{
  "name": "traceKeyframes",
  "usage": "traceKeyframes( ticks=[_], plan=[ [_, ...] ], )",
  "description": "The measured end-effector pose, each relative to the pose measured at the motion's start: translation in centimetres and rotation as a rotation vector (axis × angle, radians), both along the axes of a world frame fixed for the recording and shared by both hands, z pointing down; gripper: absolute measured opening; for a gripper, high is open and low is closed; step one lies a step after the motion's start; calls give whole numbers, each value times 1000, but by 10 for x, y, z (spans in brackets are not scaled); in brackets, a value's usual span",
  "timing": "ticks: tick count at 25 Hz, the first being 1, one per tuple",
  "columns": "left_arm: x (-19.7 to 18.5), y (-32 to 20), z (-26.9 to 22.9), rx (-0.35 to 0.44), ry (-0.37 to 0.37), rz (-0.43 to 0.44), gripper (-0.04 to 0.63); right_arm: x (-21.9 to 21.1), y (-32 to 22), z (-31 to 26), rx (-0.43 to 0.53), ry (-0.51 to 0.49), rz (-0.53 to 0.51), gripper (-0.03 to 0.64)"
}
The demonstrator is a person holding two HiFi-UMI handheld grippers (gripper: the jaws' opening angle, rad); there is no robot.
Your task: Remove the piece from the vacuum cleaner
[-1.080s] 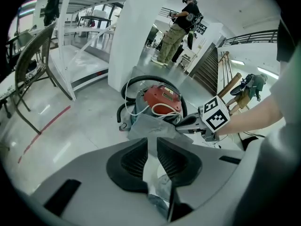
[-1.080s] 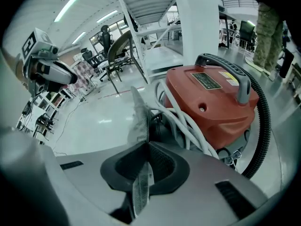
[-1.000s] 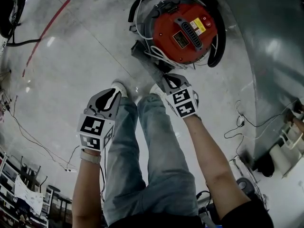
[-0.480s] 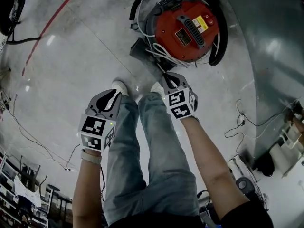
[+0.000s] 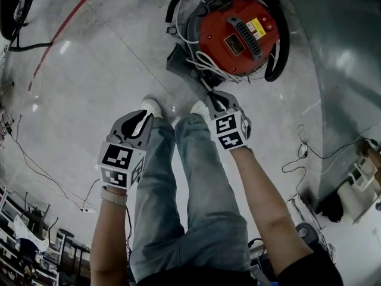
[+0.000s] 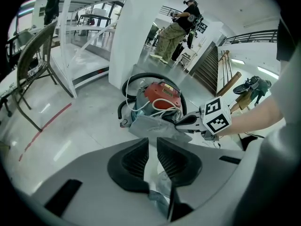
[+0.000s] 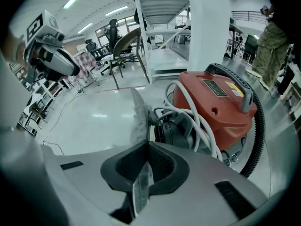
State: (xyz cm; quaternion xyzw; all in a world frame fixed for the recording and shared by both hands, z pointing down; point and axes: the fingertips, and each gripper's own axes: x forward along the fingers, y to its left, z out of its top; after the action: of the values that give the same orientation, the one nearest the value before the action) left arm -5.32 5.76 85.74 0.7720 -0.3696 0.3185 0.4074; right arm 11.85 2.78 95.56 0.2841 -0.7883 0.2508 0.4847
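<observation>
A red vacuum cleaner [image 5: 238, 37] stands on the concrete floor in front of the person's feet. A flat grey piece [image 5: 186, 69] sticks out from its lower left side. My right gripper [image 5: 212, 98] is shut on the near edge of that piece, which runs edge-on between its jaws [image 7: 139, 117]. The right gripper view has the vacuum cleaner [image 7: 216, 105] just behind the right gripper [image 7: 146, 147]. My left gripper [image 5: 138, 121] hangs over the left leg, apart from the piece, open by a narrow gap and holding nothing. From the left gripper [image 6: 153, 147] I see the grey piece [image 6: 150, 126] and right gripper [image 6: 188, 122].
A black hose [image 5: 280, 52] and a white cord [image 5: 205, 61] wrap around the vacuum. A red line [image 5: 56, 37] crosses the floor at left. Loose cables [image 5: 306, 151] lie at right beside a grey metal wall [image 5: 339, 70]. A chair [image 7: 124, 44] and white column [image 7: 207, 27] stand beyond.
The vacuum and the grey piece sit slightly higher and further right in the head view. The right gripper stays shut on the piece; the left gripper has barely moved.
</observation>
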Motion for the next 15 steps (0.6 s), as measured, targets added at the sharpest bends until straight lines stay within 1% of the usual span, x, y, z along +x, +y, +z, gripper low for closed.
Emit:
traceKeyframes(
  ticks=[4,7,12,15],
  plan=[
    [-1,1,0,-1,4,-3,58,-9,-4,-2,-17,27,-31,41],
    [5,2,-1,0,4,3,58,-13,-4,-3,-19,28,-54,41],
    [11,0,-4,2,3,15,58,-8,4,-3,8,22,-71,41],
    [10,0,-3,5,1,17,58,-8,5,-1,16,39,-102,41]
  ],
)
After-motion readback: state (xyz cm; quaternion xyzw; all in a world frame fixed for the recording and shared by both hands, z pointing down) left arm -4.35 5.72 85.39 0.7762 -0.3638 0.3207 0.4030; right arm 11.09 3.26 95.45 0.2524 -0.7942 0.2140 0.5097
